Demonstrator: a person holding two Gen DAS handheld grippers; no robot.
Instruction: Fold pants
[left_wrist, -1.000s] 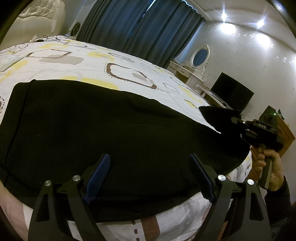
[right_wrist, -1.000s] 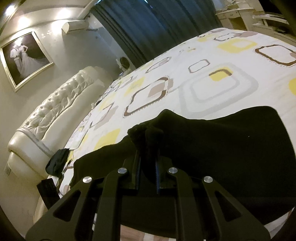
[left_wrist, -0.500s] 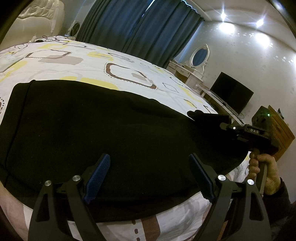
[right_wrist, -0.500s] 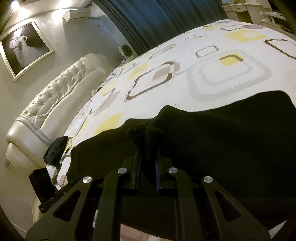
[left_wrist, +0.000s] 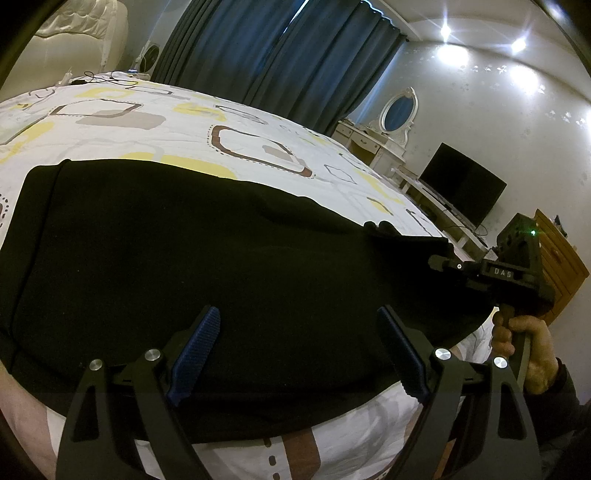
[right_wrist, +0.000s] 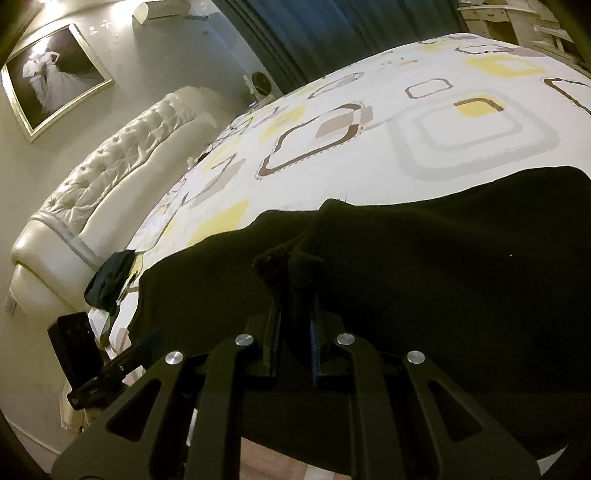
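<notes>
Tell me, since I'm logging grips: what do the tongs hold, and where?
Right tongs pinch a bunched edge of the black pants; left tongs are open, holding nothing.

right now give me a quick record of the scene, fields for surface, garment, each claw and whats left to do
surface: bed with a white patterned cover
garment: black pants spread flat near the bed's front edge
left claw: open, above the pants' near edge, gripping nothing
right claw: shut on a bunched bit of the pants, low over the rest of the cloth
hand: grips the right claw's handle
left to do: fold not yet laid down and released
</notes>
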